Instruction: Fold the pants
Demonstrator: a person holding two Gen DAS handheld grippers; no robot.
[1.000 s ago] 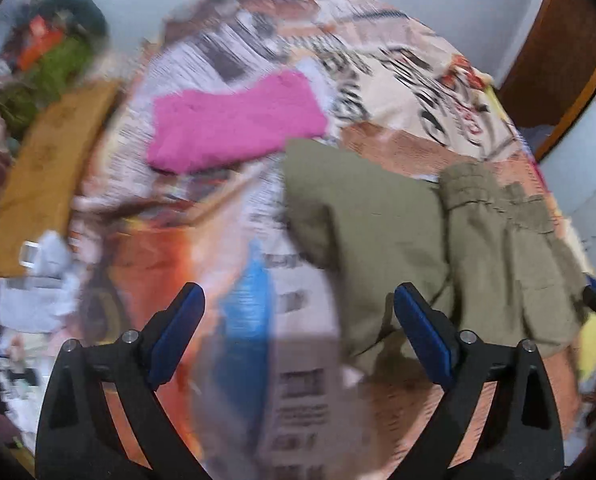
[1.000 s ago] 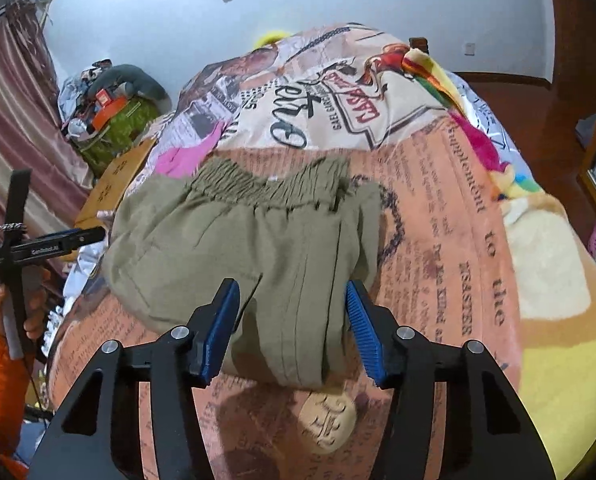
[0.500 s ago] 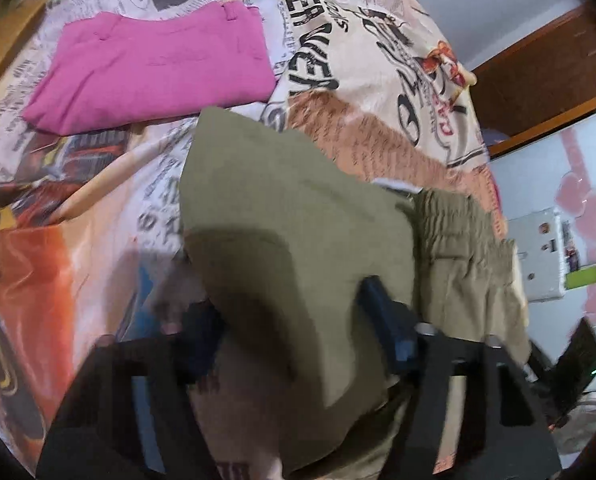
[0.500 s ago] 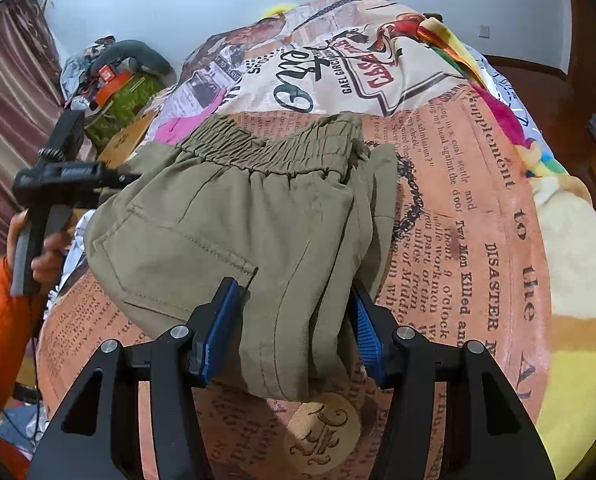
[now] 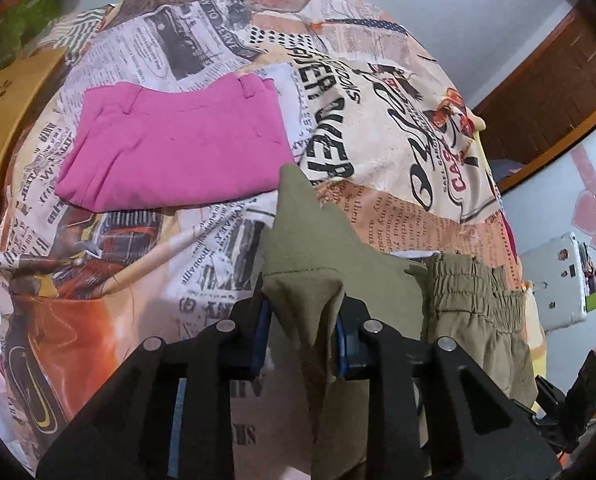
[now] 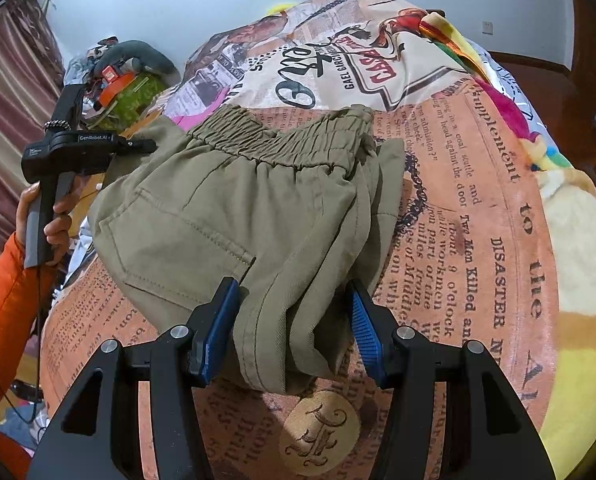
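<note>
Pants (image 6: 233, 216) bunch between the half-open right gripper (image 6: 293, 320); only the left view shows the left gripper (image 5: 302, 328), just closing, pinching their corner beside pink shorts (image 5: 177, 152).

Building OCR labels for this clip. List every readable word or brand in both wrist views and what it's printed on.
"GenRobot.AI": left gripper body, white on black.
"DISASTER", "Two Men Killed", "Supplement": newspaper-print bedspread, orange panel.
"GAEL GARCIA" and red "CASA...", cut off by a fold: same bedspread, cream panel.
"OVER": bedspread in the left wrist view, beside the pink pants.
Small label on the left gripper's body and the bedspread's fine newsprint columns: too small to read.
Olive pants: no text.
</note>
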